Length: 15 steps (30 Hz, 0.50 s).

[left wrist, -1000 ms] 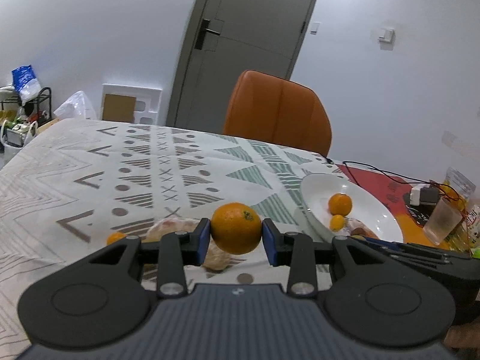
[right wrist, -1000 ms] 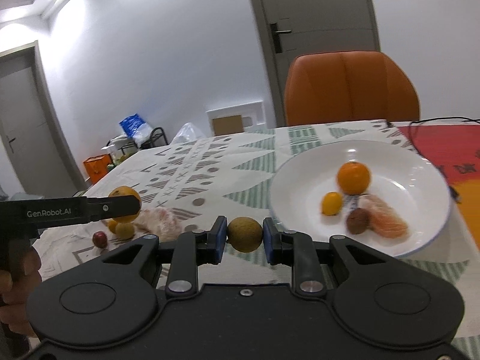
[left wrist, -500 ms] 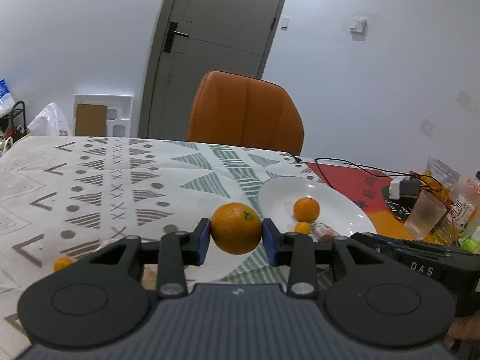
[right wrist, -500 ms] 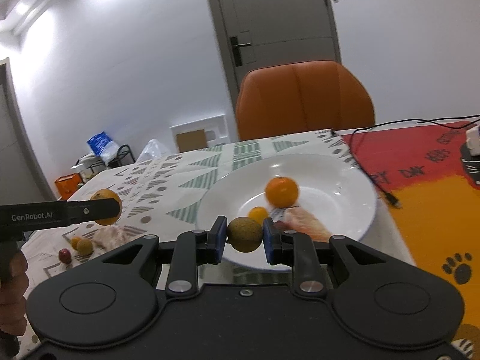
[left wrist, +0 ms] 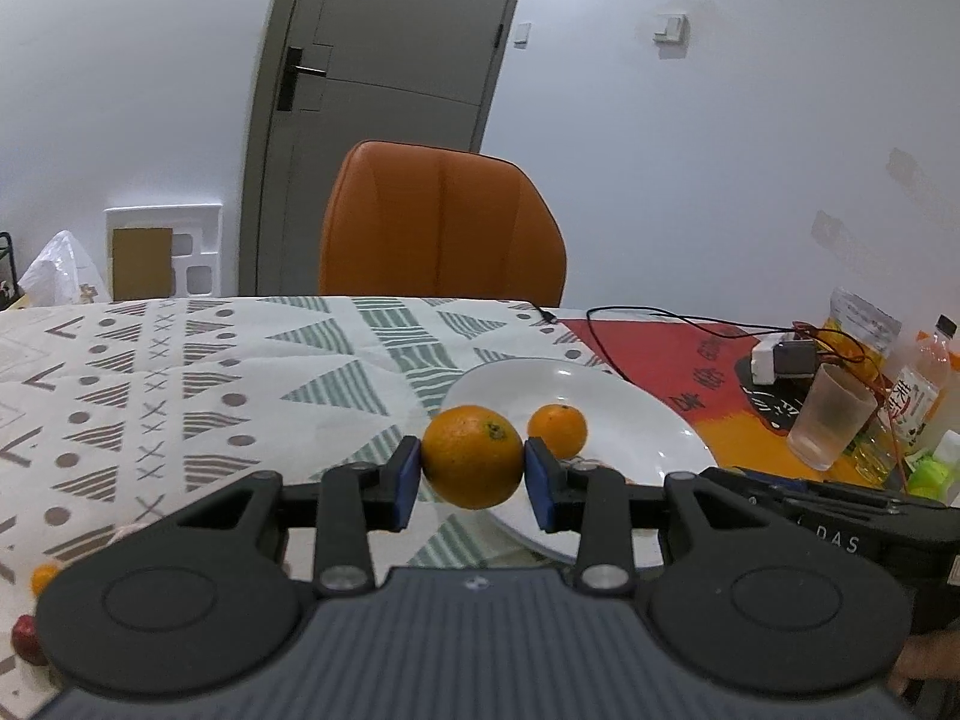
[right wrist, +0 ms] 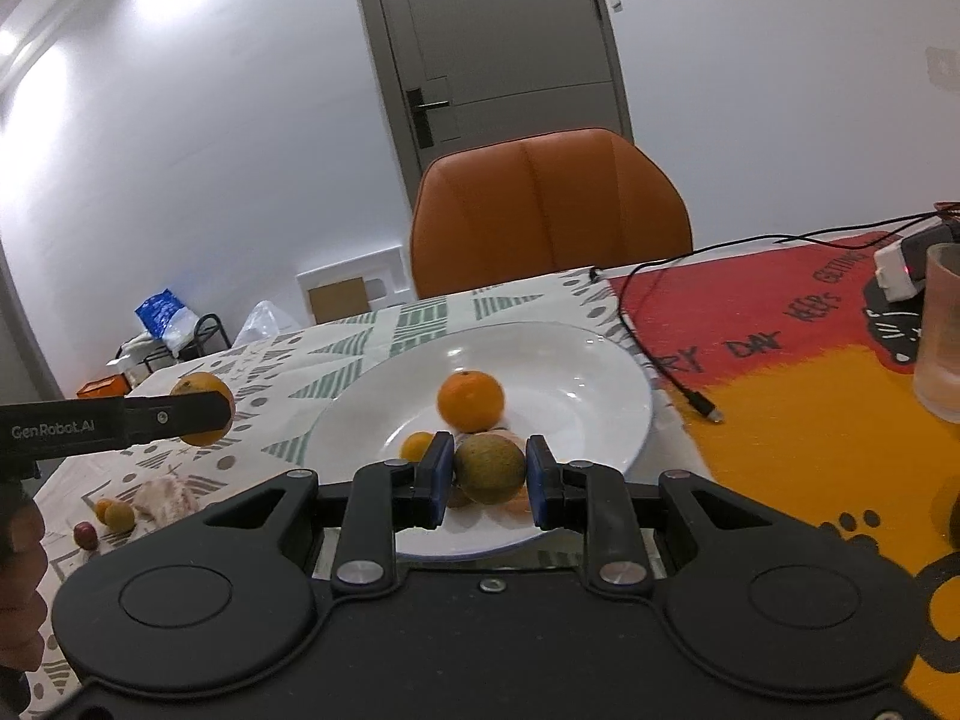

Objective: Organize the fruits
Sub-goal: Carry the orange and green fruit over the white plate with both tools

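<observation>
My left gripper (left wrist: 472, 475) is shut on a large orange (left wrist: 472, 456), held in the air just left of the white plate (left wrist: 648, 420). My right gripper (right wrist: 487, 483) is shut on a small brown-green round fruit (right wrist: 489, 468) over the near part of the plate (right wrist: 600, 384). The plate holds a tangerine (right wrist: 471, 401), a small yellow fruit (right wrist: 417, 446) and more pieces hidden behind my fingers. The left gripper and its orange (right wrist: 201, 387) also show at the left of the right wrist view.
Several small fruits (right wrist: 117, 513) and a peeled piece (right wrist: 165, 495) lie on the patterned cloth at left. An orange chair (left wrist: 441, 222) stands behind the table. A black cable (right wrist: 678, 360), a plastic cup (left wrist: 831, 417) and bottles (left wrist: 918, 384) sit at right.
Both grippers have moved toward the plate with their fruits. The right one now hangs over the plate's near part; the left one has swung right, close to the plate's left rim.
</observation>
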{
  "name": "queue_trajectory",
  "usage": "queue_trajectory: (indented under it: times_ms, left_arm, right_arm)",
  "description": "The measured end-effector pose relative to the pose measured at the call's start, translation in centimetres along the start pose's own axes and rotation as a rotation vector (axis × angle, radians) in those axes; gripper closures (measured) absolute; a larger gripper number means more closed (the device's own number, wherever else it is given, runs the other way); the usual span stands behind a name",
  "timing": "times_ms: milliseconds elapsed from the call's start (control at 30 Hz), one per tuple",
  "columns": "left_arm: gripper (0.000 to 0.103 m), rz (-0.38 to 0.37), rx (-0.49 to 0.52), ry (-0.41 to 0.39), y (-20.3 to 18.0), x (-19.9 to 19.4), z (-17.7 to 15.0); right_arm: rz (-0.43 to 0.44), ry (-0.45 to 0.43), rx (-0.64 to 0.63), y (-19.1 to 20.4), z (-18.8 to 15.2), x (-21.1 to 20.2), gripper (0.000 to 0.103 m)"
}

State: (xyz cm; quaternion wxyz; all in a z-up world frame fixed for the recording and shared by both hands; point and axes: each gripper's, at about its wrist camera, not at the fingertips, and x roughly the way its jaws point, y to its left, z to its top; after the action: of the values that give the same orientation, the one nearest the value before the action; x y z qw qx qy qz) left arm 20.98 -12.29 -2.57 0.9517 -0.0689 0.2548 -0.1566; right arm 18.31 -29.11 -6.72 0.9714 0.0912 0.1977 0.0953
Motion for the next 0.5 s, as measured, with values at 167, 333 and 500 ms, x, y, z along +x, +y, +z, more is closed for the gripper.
queue_trajectory:
  times_ms: [167, 333, 500]
  left_arm:
    - [0.067, -0.011, 0.017, 0.013, -1.1, 1.1, 0.1]
    - [0.067, -0.020, 0.030, 0.026, -2.0, 2.3, 0.2]
    - [0.067, -0.024, 0.033, 0.041, -2.6, 3.5, 0.2]
  right_arm:
    - [-0.012, -0.005, 0.014, -1.1, 0.1, -0.1, 0.079]
    - [-0.021, -0.005, 0.024, -2.1, 0.3, 0.2, 0.079]
    - [-0.025, -0.002, 0.029, -2.7, 0.3, 0.5, 0.079]
